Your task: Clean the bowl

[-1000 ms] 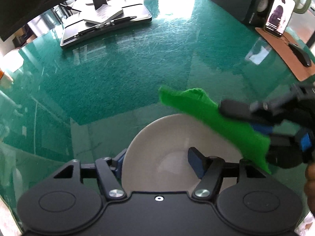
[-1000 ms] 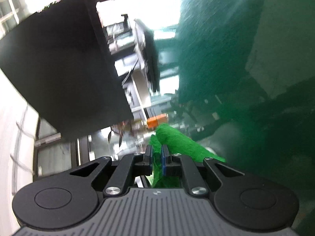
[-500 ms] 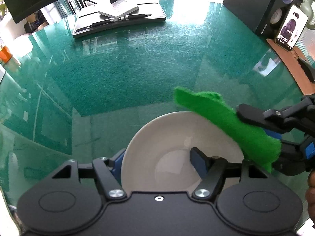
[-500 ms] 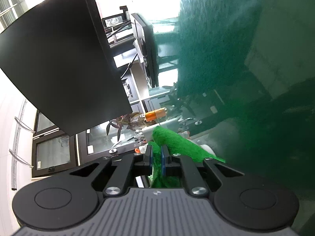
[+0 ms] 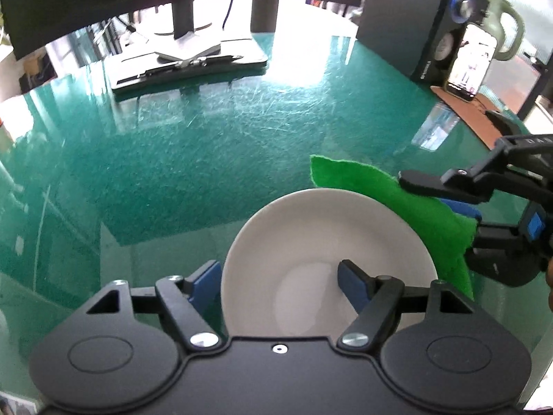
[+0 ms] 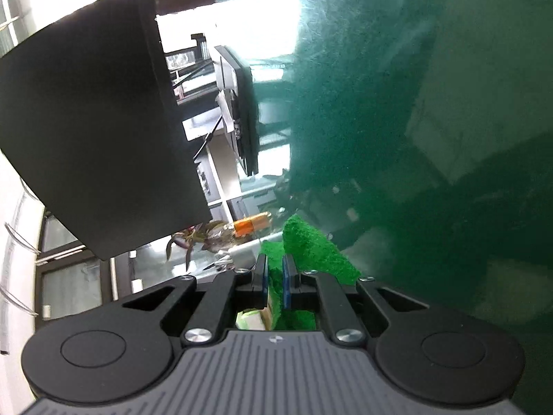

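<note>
The green cloth [image 5: 411,207] is our cleaning tool. We hold it in the right gripper [image 6: 274,282], whose two blue-padded fingers are pressed together on a fold of the fabric. In the right wrist view the cloth stands up between the pads and spreads forward and to the right over the green table [image 6: 432,121]. In the left wrist view the same cloth drapes along the right and far-right edge of the white bowl [image 5: 311,242], with one corner pointing out past the far rim over the tabletop.

We hold the bowl in the left gripper [image 5: 280,278]. One finger sits outside the left wall and the other finger [image 5: 354,283] sits inside the bowl, so the jaws bracket the near-left wall; we cannot tell how firmly they bear on it. The bowl is close in front of the left gripper body, its inside bare and white.

At the far edge of the table we see a monitor stand base [image 5: 190,58] with a pen on it. To the far right stand a speaker [image 5: 446,27] and a lit phone [image 5: 470,65].
</note>
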A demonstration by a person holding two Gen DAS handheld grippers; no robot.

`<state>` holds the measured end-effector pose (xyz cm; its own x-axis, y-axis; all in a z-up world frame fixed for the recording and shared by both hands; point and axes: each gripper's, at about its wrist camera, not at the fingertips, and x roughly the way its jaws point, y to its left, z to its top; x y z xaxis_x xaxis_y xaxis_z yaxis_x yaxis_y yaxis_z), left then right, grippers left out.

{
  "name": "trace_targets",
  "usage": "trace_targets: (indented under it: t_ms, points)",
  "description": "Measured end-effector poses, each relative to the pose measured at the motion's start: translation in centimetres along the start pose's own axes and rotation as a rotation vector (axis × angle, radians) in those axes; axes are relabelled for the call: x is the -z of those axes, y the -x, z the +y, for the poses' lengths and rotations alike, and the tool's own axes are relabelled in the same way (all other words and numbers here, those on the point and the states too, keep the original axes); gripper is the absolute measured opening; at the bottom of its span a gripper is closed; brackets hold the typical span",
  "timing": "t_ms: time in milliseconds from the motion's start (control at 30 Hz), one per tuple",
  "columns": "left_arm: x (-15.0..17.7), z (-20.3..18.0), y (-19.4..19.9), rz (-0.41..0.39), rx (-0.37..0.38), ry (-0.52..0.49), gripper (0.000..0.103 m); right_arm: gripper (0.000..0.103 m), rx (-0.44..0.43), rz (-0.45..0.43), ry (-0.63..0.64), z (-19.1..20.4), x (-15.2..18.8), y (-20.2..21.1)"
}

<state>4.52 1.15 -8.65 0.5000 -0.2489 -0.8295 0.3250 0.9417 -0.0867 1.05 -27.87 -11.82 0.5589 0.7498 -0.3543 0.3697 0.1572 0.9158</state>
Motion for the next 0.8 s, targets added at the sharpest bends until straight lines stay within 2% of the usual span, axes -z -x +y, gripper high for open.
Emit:
trace_targets:
  t_ms: [67, 167, 200, 233, 267, 300, 367, 400, 467, 600, 667, 700, 767, 800]
  points:
    - [0.1, 0.1, 0.0, -0.017, 0.018, -0.026, 0.073, 0.011, 0.132, -0.09, 0.156, 1.1, 0.5, 1.0]
    - [0.4, 0.3, 0.0, -0.035, 0.039, -0.053, 0.073, 0.012, 0.292, -0.128, 0.335, 2.2, 1.9, 1.1]
    - [0.5, 0.4, 0.0, -0.039, 0.048, -0.063, 0.073, 0.018, 0.315, -0.138, 0.389, 2.5, 2.6, 1.1]
    - [0.6, 0.5, 0.0, -0.043, 0.056, -0.071, 0.074, 0.029, 0.334, -0.149, 0.453, 3.0, 3.3, 1.2]
    - [0.6, 0.5, 0.0, -0.046, 0.062, -0.078, 0.074, 0.036, 0.353, -0.161, 0.52, 3.5, 4.1, 1.2]
    - [0.7, 0.6, -0.1, -0.049, 0.067, -0.082, 0.073, 0.049, 0.371, -0.166, 0.573, 3.9, 4.7, 1.1]
    - [0.8, 0.6, -0.1, -0.056, 0.078, -0.091, 0.073, 0.058, 0.401, -0.16, 0.656, 4.5, 5.8, 0.9]
    - [0.8, 0.6, -0.1, -0.059, 0.081, -0.094, 0.074, 0.057, 0.415, -0.153, 0.69, 4.7, 6.2, 0.7]
    - [0.8, 0.6, -0.2, -0.064, 0.082, -0.096, 0.075, 0.056, 0.49, -0.129, 0.836, 5.3, 7.6, -0.3]
    - [0.8, 0.6, -0.3, -0.071, 0.081, -0.094, 0.076, 0.048, 0.59, -0.08, 1.068, 6.1, 9.6, -2.0]
    - [0.8, 0.6, -0.3, -0.07, 0.081, -0.095, 0.076, 0.034, 0.626, -0.068, 1.186, 6.2, 10.5, -2.8]
    - [0.8, 0.6, -0.3, -0.07, 0.082, -0.095, 0.076, 0.014, 0.638, -0.063, 1.226, 6.2, 10.7, -3.0]
    - [0.8, 0.6, -0.3, -0.066, 0.081, -0.096, 0.076, 0.007, 0.629, -0.051, 1.226, 6.3, 10.4, -2.9]
    - [0.7, 0.6, -0.3, -0.064, 0.08, -0.096, 0.077, 0.007, 0.591, -0.037, 1.153, 6.4, 9.6, -2.7]
